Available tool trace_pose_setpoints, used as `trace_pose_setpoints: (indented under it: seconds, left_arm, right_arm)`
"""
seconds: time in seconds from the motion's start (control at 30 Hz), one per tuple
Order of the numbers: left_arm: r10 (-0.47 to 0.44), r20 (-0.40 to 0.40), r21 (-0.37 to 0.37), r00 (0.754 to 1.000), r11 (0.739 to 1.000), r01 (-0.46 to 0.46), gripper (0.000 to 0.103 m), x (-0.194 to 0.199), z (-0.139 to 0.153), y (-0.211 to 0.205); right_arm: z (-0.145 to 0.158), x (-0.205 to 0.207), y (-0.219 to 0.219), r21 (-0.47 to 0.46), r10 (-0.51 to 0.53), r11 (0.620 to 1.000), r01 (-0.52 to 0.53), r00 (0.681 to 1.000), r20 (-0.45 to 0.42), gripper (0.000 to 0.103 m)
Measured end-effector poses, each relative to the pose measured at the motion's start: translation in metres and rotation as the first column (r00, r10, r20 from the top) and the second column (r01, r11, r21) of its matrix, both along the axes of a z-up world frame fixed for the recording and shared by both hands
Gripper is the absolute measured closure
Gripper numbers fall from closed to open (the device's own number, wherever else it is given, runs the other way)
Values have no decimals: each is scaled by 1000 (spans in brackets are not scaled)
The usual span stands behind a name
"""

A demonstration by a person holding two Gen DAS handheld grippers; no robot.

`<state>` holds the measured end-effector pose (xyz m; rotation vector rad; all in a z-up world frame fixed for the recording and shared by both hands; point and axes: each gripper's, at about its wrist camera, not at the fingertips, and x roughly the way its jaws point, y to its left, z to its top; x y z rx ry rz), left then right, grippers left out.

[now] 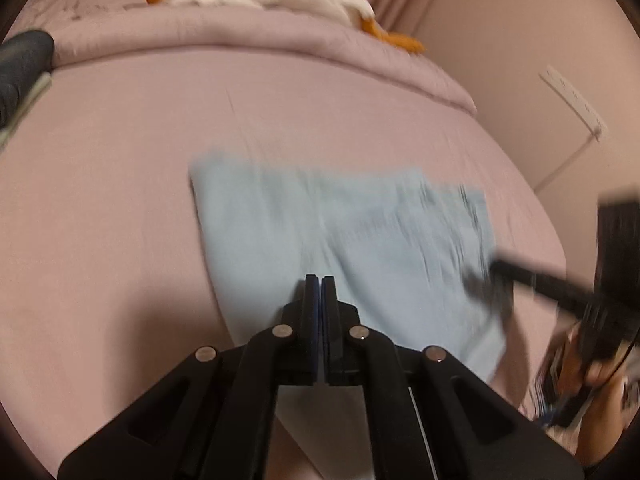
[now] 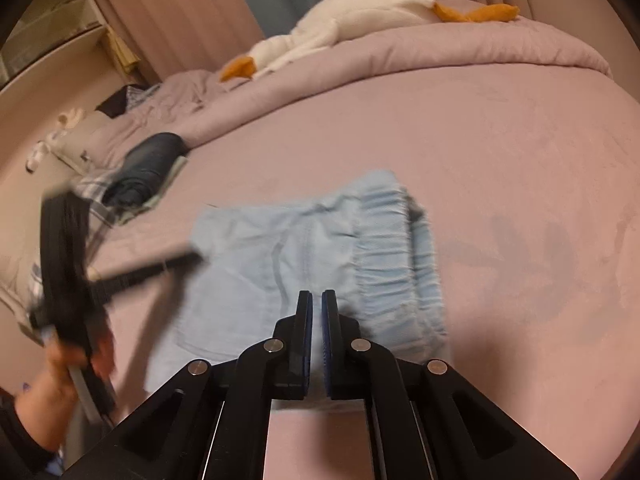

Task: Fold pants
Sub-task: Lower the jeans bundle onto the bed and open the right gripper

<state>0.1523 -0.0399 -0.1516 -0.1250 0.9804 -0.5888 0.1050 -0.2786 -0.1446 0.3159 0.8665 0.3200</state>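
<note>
The light blue cotton pants (image 2: pixel 304 264), already folded compact, lie mid-bed on the pink sheet (image 2: pixel 500 152). Both the left claw (image 1: pixel 319 280) and right claw (image 2: pixel 316 296) are closed, empty. Soft, light, floppy cloth; the gathered elastic waistband (image 2: pixel 392 248) probably gives the firmest hold.

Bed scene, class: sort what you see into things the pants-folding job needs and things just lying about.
Job: light blue pants; left hand-held gripper; right hand-held gripper.
Lying about: plush goose; dark rolled garment; pink duvet.
</note>
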Motion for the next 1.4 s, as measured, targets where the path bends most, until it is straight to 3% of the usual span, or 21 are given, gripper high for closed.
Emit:
trace_pose_setpoints:
  seconds: [0.1,0.3,0.43,0.5,0.63,0.77,0.83,0.9,0.97,1.03,1.2,1.37,1.4]
  left_arm:
    - [21,-12,-31,1000,999,-21,102,-26,-13,6]
    - [49,-49,-106,998,993,-54,102,-57,-9,23]
    - [66,-87,-148,994,986,-79,102,-65,-12,27]
    - [70,-110,-164,992,983,-87,102,-67,-17,30]
    - [69,-97,-159,993,984,-84,102,-72,-23,29]
    - [77,-96,-168,992,981,-92,102,-77,-25,28]
    - [79,-106,-176,991,980,-97,102,-80,-26,30]
    - [81,-121,-178,989,979,-102,102,-83,-26,31]
    - [87,-128,-182,988,977,-110,102,-91,-28,34]
    - [90,-126,-180,988,977,-111,102,-94,-29,33]
    - [92,-119,-150,989,983,-109,102,-95,-24,27]
    - [90,-124,-125,988,987,-106,102,-96,-21,21]
    - [86,-120,-113,989,989,-100,102,-97,-19,21]
  right_arm:
    - [4,9,21,7,59,998,-59,998,-11,101]
    - [17,44,88,-43,239,970,-240,970,-36,100]
    - [20,76,127,-83,306,947,-311,950,-62,84]
    - [15,92,144,-98,333,935,-341,939,-89,82]
    - [-16,123,169,-189,303,919,-346,926,-224,82]
    - [-26,132,178,-229,290,908,-352,920,-265,82]
    - [-25,132,174,-211,280,915,-343,919,-278,82]
    - [-22,133,159,-128,258,944,-302,925,-280,82]
    - [-12,122,145,-72,228,965,-252,943,-244,82]
    - [2,99,144,-117,235,959,-260,953,-192,82]
    - [20,27,141,-230,298,919,-319,947,-123,82]
    - [-6,-42,130,-410,351,833,-372,928,-129,82]
    - [-8,-52,127,-412,357,835,-366,929,-101,82]
